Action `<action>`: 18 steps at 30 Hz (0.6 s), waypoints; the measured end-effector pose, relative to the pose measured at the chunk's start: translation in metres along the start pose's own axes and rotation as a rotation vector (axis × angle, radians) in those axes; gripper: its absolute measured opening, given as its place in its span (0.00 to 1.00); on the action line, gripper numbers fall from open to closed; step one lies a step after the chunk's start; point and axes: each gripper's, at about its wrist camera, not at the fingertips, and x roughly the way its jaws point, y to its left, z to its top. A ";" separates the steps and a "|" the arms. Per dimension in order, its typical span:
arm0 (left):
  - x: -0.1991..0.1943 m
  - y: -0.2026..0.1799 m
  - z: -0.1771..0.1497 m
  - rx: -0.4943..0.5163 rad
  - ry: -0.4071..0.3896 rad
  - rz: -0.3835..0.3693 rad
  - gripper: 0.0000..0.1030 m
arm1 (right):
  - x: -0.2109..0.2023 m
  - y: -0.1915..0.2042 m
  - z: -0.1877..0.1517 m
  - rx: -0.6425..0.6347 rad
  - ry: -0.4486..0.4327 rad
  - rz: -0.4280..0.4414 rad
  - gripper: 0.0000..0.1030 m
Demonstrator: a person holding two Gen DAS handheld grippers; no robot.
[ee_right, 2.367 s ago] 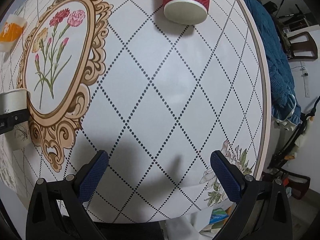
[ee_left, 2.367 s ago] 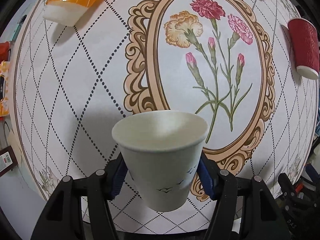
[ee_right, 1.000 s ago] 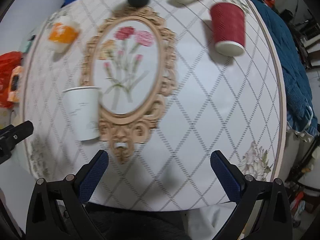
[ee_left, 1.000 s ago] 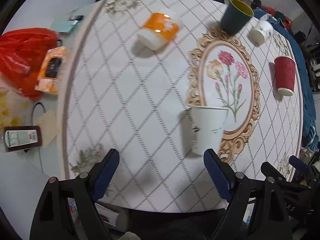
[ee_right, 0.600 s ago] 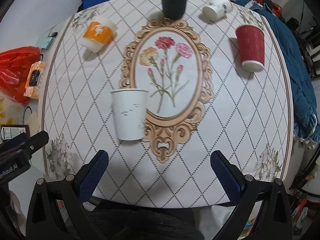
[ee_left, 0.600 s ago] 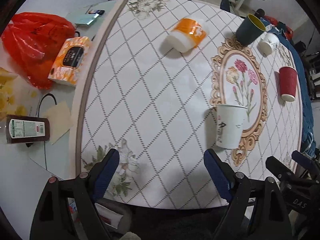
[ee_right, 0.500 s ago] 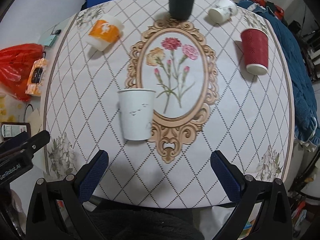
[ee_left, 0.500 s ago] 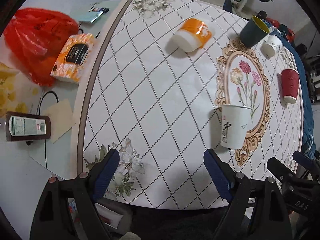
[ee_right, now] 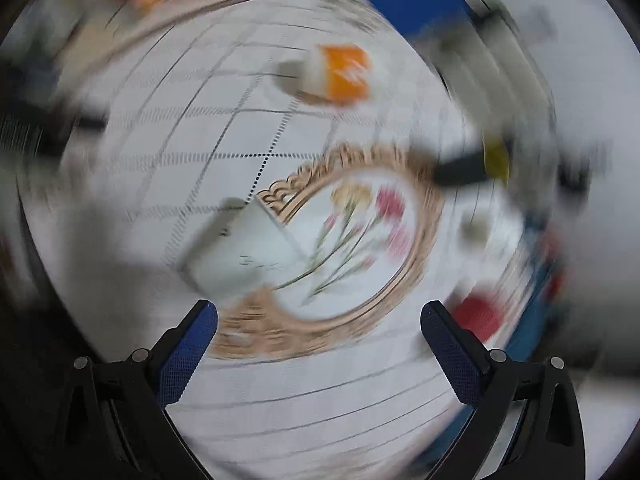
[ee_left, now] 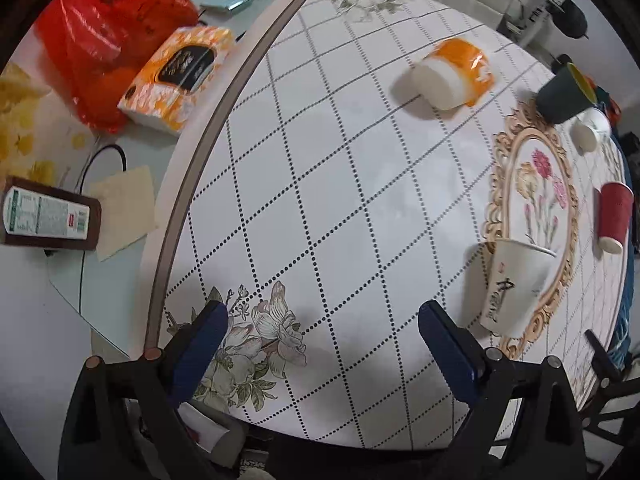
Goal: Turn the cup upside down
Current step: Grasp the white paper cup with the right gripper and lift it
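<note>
A white paper cup (ee_left: pixel 514 282) with black script stands mouth down on the round table, at the left edge of the flower medallion (ee_left: pixel 538 208). It also shows in the blurred right wrist view (ee_right: pixel 244 256). My left gripper (ee_left: pixel 320 336) is open and empty, well clear of the cup, above the table's near edge. My right gripper (ee_right: pixel 320 338) is open and empty, high above the table.
An orange cup (ee_left: pixel 448 76) lies on its side. A dark green cup (ee_left: pixel 564 96), a small white cup (ee_left: pixel 588 130) and a red cup (ee_left: pixel 614 216) stand at the right. A tissue box (ee_left: pixel 180 76), red bag (ee_left: pixel 108 36) and brown box (ee_left: pixel 44 218) lie left of the table.
Both grippers have pulled back from the table since the left one let go of the white cup. The left view has shifted left; the right gripper is swinging fast and its view is blurred.
</note>
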 end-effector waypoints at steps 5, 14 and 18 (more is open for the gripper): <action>0.017 0.005 -0.003 -0.045 0.032 -0.006 0.95 | 0.015 0.047 -0.004 -0.711 -0.080 -0.244 1.00; 0.040 0.009 -0.012 -0.097 0.065 -0.012 0.95 | 0.064 0.093 -0.067 -1.735 -0.211 -0.484 1.00; 0.052 0.010 -0.018 -0.094 0.087 -0.012 0.95 | 0.081 0.095 -0.073 -1.957 -0.261 -0.526 0.99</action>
